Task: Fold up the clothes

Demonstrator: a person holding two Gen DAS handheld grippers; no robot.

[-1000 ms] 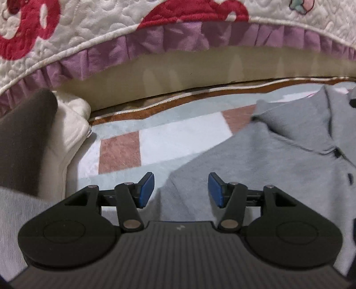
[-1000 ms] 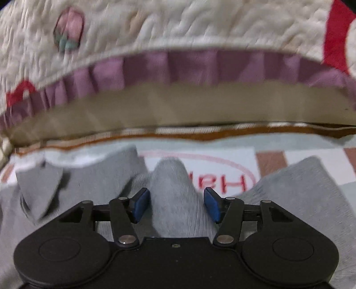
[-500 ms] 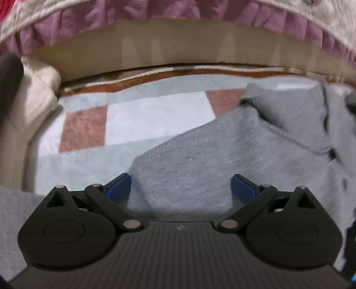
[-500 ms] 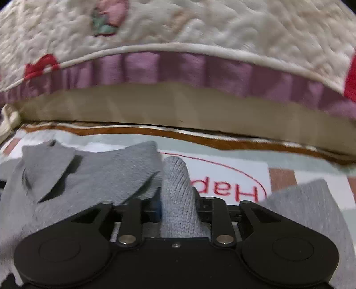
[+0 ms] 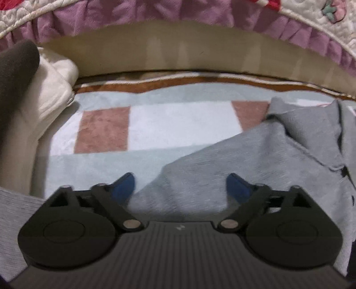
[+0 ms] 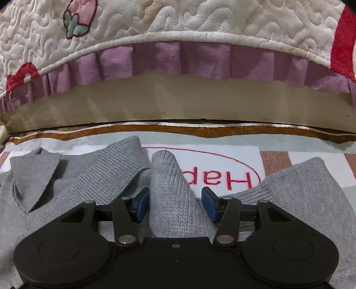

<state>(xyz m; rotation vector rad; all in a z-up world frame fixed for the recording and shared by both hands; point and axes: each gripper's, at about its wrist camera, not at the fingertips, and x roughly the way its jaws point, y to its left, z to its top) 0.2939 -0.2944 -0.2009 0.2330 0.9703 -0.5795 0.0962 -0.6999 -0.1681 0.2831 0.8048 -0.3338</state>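
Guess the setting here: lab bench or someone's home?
Probably a home, likely a bedroom floor beside a bed. A quilted bedspread with a purple ruffle hangs over a mattress edge, and a grey knit cardigan lies on a patterned mat below it.

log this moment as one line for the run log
task: fold clothes | left gripper: opening, over grey cardigan edge | right gripper: opening, knit ridge between fingers | surface: patterned mat
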